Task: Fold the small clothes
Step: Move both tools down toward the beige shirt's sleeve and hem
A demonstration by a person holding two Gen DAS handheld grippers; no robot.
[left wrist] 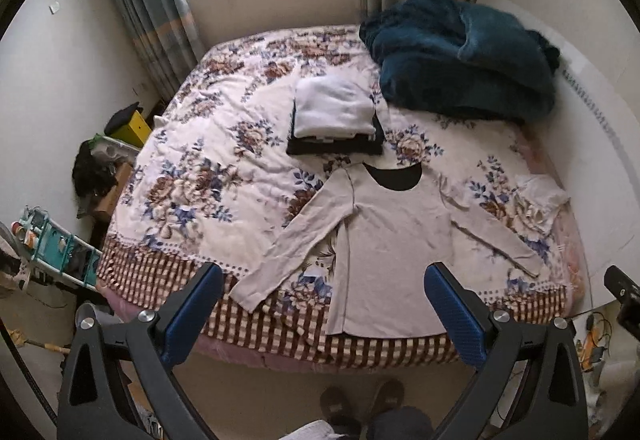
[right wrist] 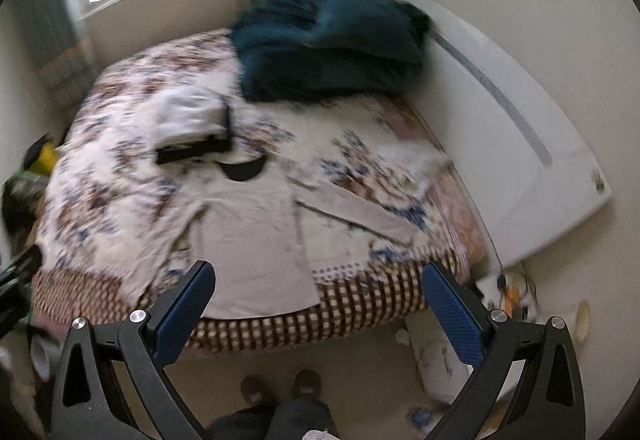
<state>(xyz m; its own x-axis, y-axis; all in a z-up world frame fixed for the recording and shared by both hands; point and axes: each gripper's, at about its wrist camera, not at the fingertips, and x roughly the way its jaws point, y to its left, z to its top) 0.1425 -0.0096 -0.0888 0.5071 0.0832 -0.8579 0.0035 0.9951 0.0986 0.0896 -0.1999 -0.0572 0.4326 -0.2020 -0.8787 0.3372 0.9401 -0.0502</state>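
A beige long-sleeved shirt (left wrist: 394,232) lies flat on the floral bed cover (left wrist: 208,144), sleeves spread, hem at the front edge. It also shows, blurred, in the right wrist view (right wrist: 248,236). Behind it sits a stack of folded clothes (left wrist: 334,114), white on top of black, also seen in the right wrist view (right wrist: 192,124). My left gripper (left wrist: 324,278) is open and empty, held above the bed's front edge over the shirt's hem. My right gripper (right wrist: 318,276) is open and empty, also above the front edge.
A dark teal blanket (left wrist: 464,52) is heaped at the back right of the bed. A small crumpled white garment (left wrist: 538,204) lies at the right edge. Clutter and a rack (left wrist: 60,252) stand on the floor at left. My feet (left wrist: 360,400) are below.
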